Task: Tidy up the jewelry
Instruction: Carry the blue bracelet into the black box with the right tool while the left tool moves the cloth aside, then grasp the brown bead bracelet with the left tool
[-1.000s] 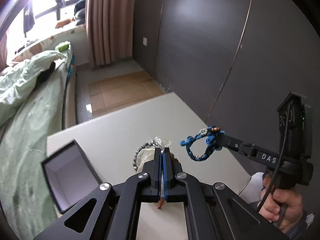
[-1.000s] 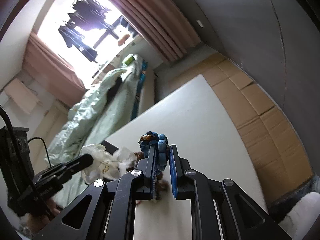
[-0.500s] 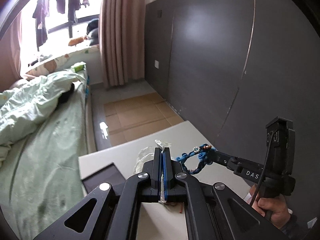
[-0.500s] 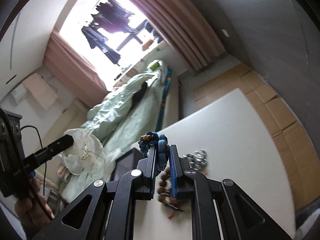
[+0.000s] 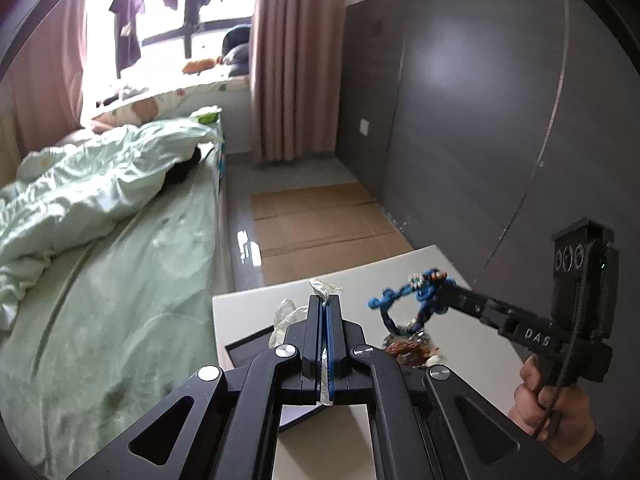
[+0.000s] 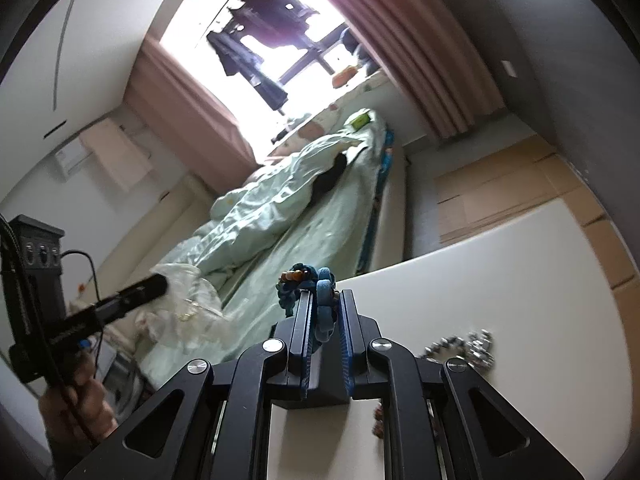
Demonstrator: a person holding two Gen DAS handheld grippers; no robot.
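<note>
Both grippers are clamped: the left gripper (image 5: 323, 307) on a clear bag (image 6: 188, 300), the right gripper (image 6: 323, 309) on a blue bracelet (image 5: 412, 296) at its two o'clock; the bracelet, seemingly thinly pinched, could slip; the bag mouth may sag.

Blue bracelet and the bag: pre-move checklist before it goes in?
1. Right tool shut on blue beaded bracelet: ok.
2. Left tool shut on clear plastic bag: ok.
3. Bracelet hanging free above the white table: ok.
4. Bag mouth open toward the bracelet: cannot tell, film is crumpled.
5. Black box open and reachable: cannot tell, mostly hidden behind the left tool.
6. Other jewelry, silver chain and brown beads, lying on the table: ok.
</note>
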